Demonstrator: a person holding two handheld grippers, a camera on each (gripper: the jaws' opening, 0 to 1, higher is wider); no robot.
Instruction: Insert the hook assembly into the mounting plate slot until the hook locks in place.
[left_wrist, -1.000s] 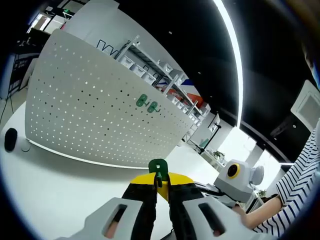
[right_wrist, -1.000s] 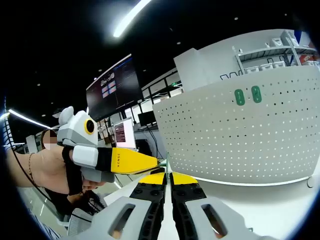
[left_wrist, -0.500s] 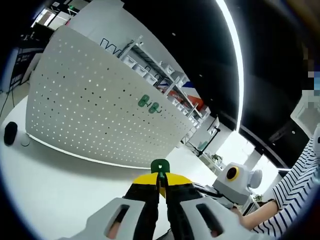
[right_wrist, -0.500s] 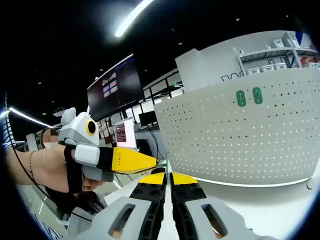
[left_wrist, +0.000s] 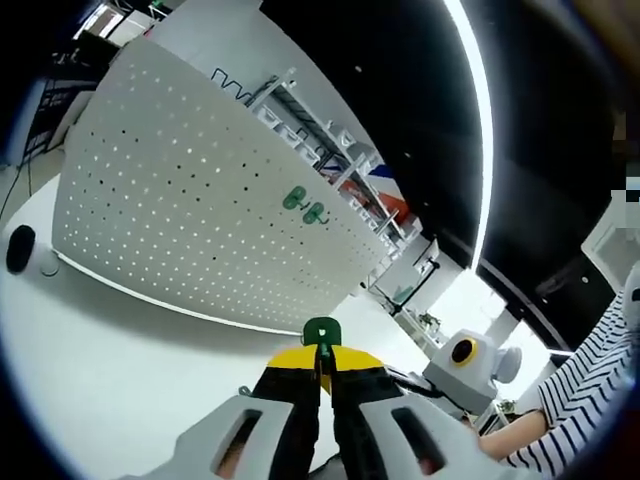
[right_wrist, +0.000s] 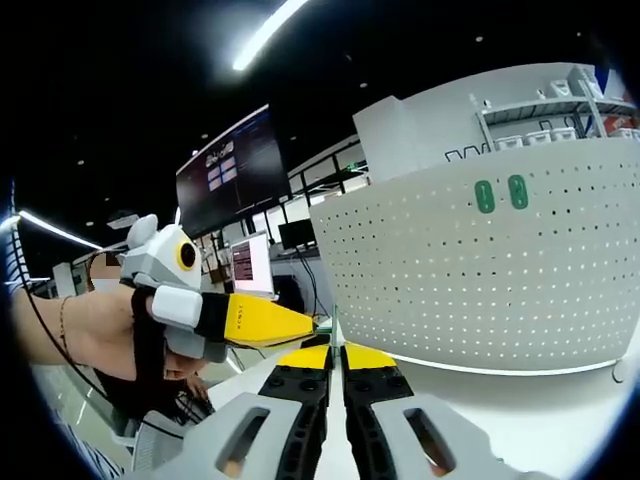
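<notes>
Glossy green plastic hook (left_wrist: 321, 333), flat with a rounded top, pinched upright between the closed black-and-yellow jaws of the left gripper (left_wrist: 320, 366). Right gripper (right_wrist: 335, 356) with jaws pressed narrow, a thin green edge of the hook between their tips. Matte white perforated pegboard (left_wrist: 190, 220), gently curved in the fisheye, standing at the far side of a smooth white table (left_wrist: 110, 380). Two green oval hook plates (left_wrist: 304, 205) mounted side by side high on the board, well apart from the held hook. One dark round object (left_wrist: 20, 248) on the table at far left. Metal shelving (left_wrist: 330, 150) behind, black ceiling with one long light strip (left_wrist: 478, 120); wall screen (right_wrist: 222, 172) to the left.
</notes>
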